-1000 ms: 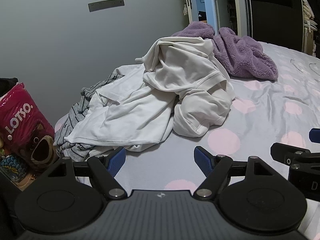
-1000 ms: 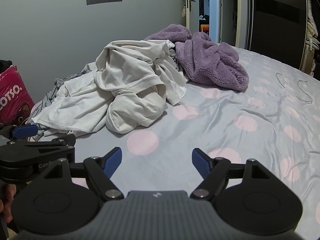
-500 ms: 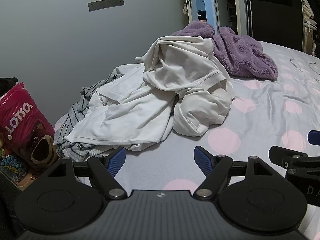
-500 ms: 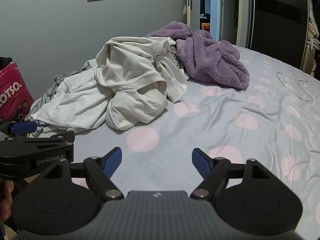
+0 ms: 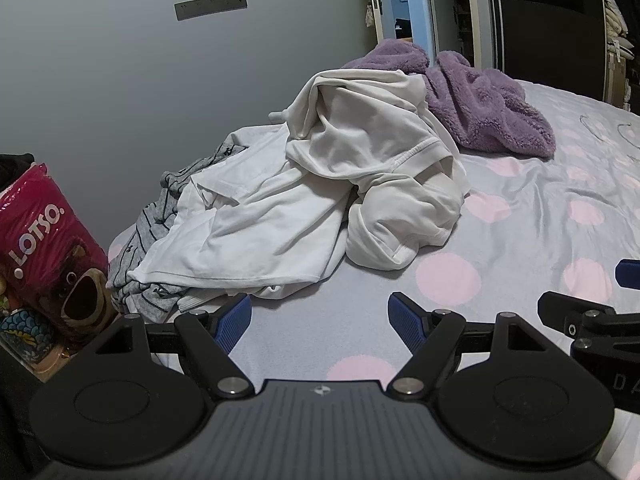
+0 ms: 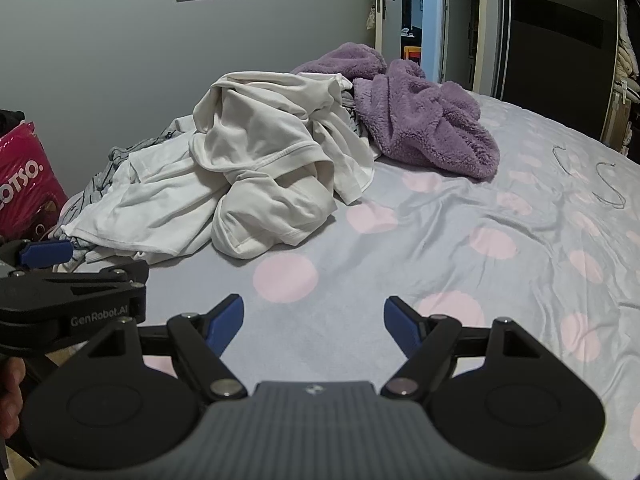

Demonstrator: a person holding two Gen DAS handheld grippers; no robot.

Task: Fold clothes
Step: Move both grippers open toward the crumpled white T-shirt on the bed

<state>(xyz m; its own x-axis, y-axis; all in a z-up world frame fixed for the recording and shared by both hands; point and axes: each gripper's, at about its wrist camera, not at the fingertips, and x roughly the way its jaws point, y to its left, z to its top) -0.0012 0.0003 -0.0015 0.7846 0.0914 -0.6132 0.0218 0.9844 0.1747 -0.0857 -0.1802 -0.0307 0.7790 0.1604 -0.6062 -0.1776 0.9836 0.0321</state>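
A heap of white garments lies on the bed, also in the right wrist view. A grey striped garment lies under its left side. A purple fleece garment lies behind it, also in the right wrist view. My left gripper is open and empty, just in front of the white heap's near edge. My right gripper is open and empty over bare sheet, to the right of the heap. Each gripper shows at the edge of the other's view.
The bed sheet is grey with pink dots. A pink LOTSO bag stands at the bed's left edge. Two wire hangers lie on the far right of the bed. A grey wall and an open door are behind.
Both grippers have drifted slightly forward and upward toward the heap. Both stay open and empty. The clothes have not moved.
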